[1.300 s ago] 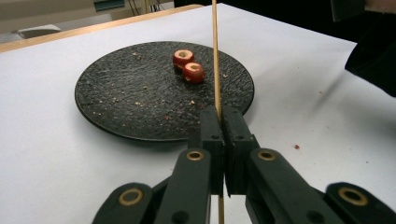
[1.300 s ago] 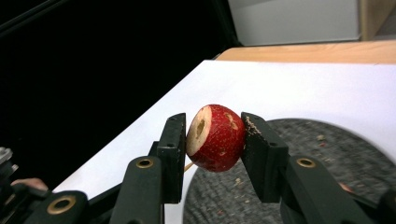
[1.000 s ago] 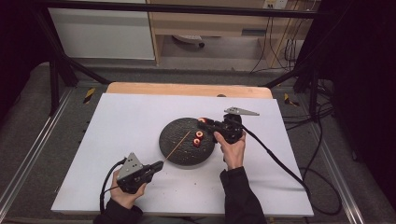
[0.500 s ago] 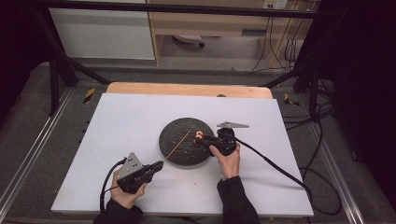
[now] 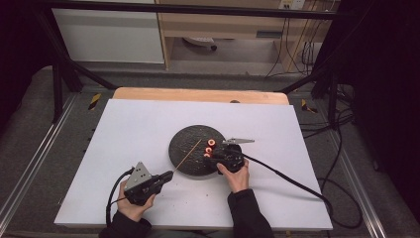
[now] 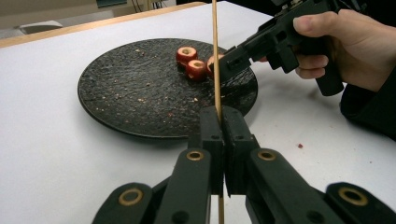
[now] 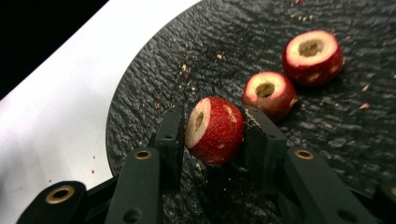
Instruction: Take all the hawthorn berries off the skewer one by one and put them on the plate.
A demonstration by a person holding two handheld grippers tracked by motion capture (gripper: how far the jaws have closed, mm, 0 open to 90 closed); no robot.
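1. Over the black plate [image 7: 140, 93], my right gripper [image 7: 212, 128] has its jaws clamped on a cored red fruit [image 7: 215, 128].
2. Beside the plate on the white table [image 5: 124, 129], my left gripper [image 6: 219, 126] pinches a wooden skewer [image 6: 215, 56].

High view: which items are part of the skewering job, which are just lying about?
In the job:
- wooden skewer, clamped in the left gripper
- cored red fruit, clamped in the right gripper
- two more cored red fruits on the black plate

Lying about:
- crumbs on the white table
- cables on the floor behind
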